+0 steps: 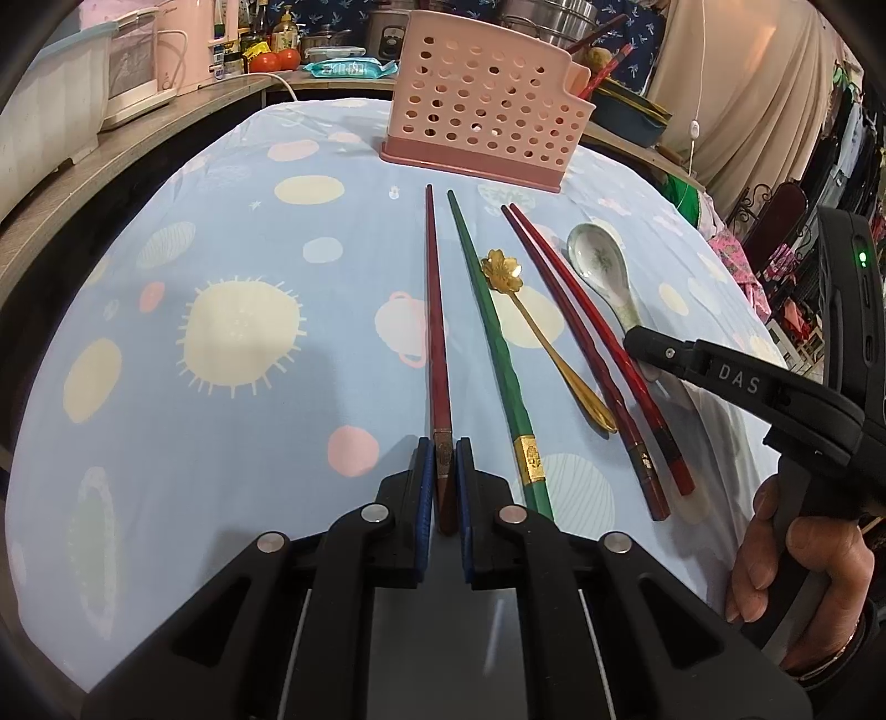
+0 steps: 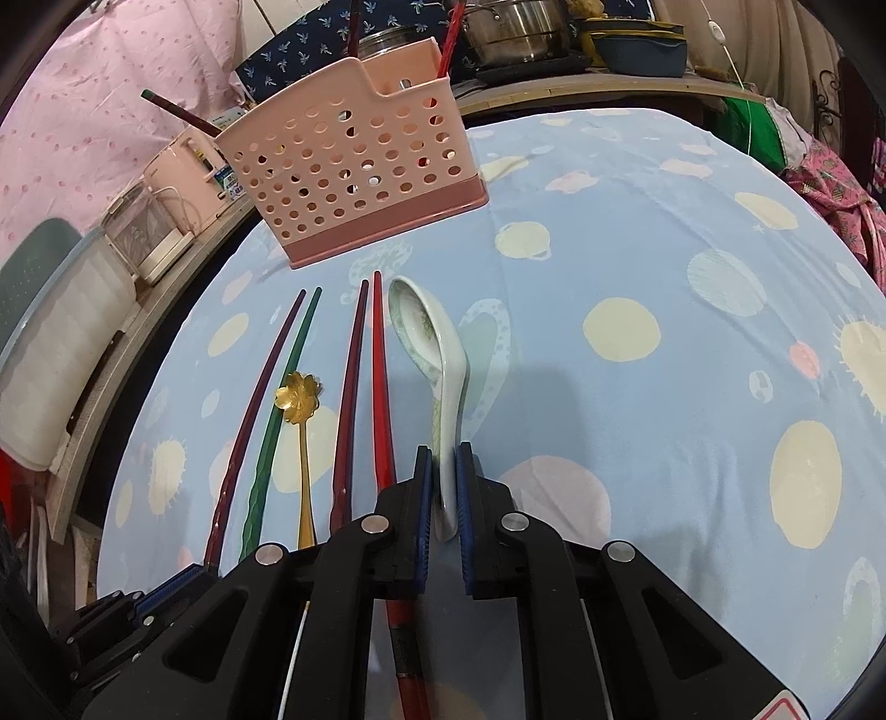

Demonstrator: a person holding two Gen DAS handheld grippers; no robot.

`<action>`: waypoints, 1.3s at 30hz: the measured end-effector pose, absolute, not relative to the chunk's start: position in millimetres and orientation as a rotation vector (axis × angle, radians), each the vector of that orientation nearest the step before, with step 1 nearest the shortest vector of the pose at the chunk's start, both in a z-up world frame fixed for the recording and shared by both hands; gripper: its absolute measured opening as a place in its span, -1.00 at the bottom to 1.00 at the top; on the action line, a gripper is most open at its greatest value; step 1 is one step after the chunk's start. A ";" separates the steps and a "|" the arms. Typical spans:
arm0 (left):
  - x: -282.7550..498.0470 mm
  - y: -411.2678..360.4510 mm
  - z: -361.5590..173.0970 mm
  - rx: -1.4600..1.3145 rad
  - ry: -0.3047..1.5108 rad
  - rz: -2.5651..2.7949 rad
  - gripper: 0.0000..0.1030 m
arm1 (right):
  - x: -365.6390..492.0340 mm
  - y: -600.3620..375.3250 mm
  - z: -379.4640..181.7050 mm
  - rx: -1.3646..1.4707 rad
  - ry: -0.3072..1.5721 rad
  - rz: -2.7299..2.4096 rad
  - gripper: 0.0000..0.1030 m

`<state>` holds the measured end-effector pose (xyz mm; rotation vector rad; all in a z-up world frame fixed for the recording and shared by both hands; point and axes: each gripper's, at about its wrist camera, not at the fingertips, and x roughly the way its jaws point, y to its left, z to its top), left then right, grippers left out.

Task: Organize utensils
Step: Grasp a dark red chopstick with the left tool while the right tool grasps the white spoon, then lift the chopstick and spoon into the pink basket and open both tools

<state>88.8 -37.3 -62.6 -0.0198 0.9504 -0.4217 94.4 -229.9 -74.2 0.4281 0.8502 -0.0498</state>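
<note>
A pink perforated utensil holder (image 1: 487, 105) stands at the far side of the table; in the right wrist view (image 2: 354, 171) it holds some chopsticks. In front of it lie a dark red chopstick (image 1: 434, 310), a green chopstick (image 1: 487, 338), a gold flower spoon (image 1: 531, 327), two red chopsticks (image 1: 581, 343) and a white ceramic spoon (image 1: 601, 271). My left gripper (image 1: 444, 459) is shut on the dark red chopstick's near end. My right gripper (image 2: 444, 471) is shut on the ceramic spoon's (image 2: 437, 354) handle; it also shows in the left wrist view (image 1: 642, 346).
The table carries a light blue cloth (image 1: 232, 266) with pale spots. A wooden shelf (image 1: 111, 160) at the left holds appliances and bottles. Pots and a blue dish (image 2: 637, 44) stand behind the holder. Clothes hang at the right.
</note>
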 end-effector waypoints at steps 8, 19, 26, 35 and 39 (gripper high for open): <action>85.2 -33.0 -60.8 -0.033 0.958 -0.433 -0.85 | 74.6 -235.1 -63.7 0.433 0.820 -0.078 -0.86; 77.5 -17.8 -32.3 -0.053 0.913 -0.429 -0.86 | 47.4 -250.4 -26.5 0.443 0.725 -0.118 -0.87; 88.3 -4.7 6.7 -0.082 0.825 -0.405 -0.86 | 46.0 -256.4 -4.9 0.439 0.678 -0.121 -0.88; 111.5 3.1 73.5 -0.101 0.674 -0.390 -0.87 | 52.6 -261.5 21.5 0.442 0.633 -0.099 -0.88; 126.8 -1.4 104.8 -0.096 0.593 -0.393 -0.87 | 63.1 -263.7 40.3 0.439 0.599 -0.078 -0.88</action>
